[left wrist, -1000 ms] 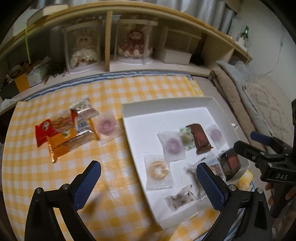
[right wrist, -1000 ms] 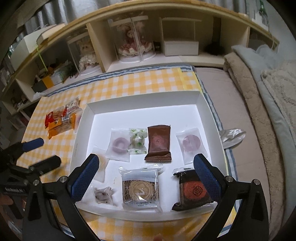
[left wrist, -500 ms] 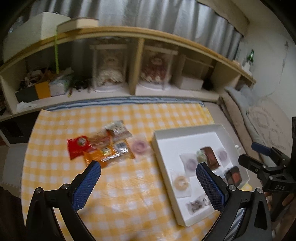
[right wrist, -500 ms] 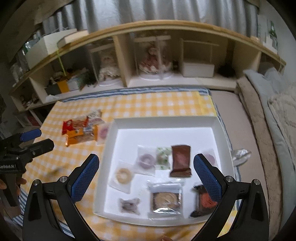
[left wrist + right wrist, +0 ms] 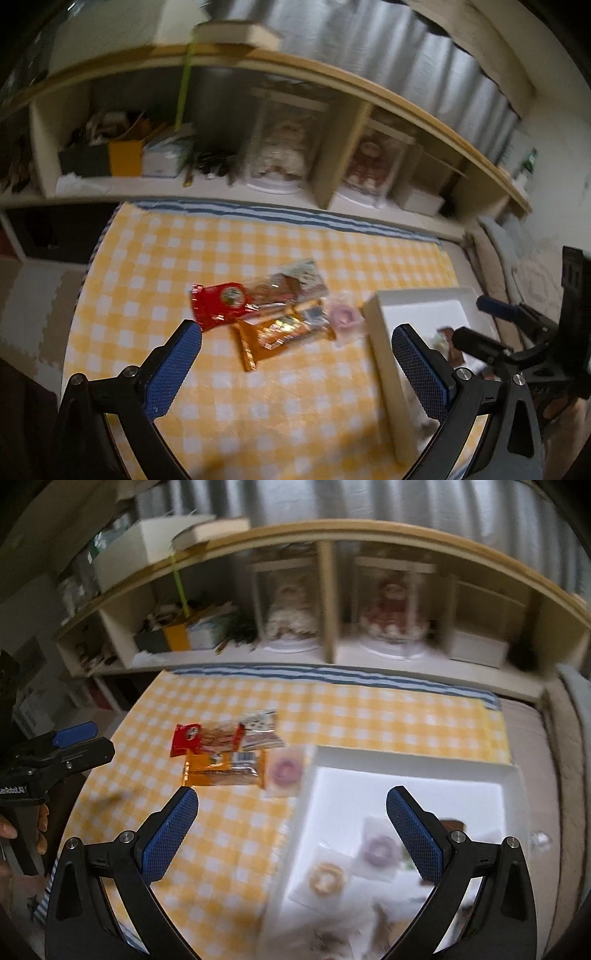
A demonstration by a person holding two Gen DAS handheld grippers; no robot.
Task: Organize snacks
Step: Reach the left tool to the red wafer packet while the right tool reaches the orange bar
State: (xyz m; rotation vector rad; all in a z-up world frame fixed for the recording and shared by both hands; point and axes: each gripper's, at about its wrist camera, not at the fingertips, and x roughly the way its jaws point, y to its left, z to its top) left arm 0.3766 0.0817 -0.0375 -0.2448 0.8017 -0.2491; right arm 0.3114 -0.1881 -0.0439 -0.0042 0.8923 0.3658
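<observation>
A small heap of wrapped snacks lies on the yellow checked cloth: a red packet (image 5: pixel 221 302) (image 5: pixel 187 737), an orange packet (image 5: pixel 280 334) (image 5: pixel 225 770), a white packet (image 5: pixel 260 731) and a pink ring sweet (image 5: pixel 344 316) (image 5: pixel 285 771) in clear wrap. To their right stands a white tray (image 5: pixel 384 354) (image 5: pixel 306 797) holding several wrapped sweets. My left gripper (image 5: pixel 295 360) is open and empty, held above the cloth short of the heap. My right gripper (image 5: pixel 291 825) is open and empty over the tray's left edge. Both views are blurred.
A low wooden shelf (image 5: pixel 328 602) runs behind the table with doll cases, boxes and clutter. Bedding (image 5: pixel 569 746) lies to the right of the table. A hand (image 5: pixel 22 834) holds the left gripper at the left edge of the right wrist view.
Both grippers have pulled up and swung left, away from the tray toward the snack heap. Their jaws stayed open. The snacks and tray have not moved.
</observation>
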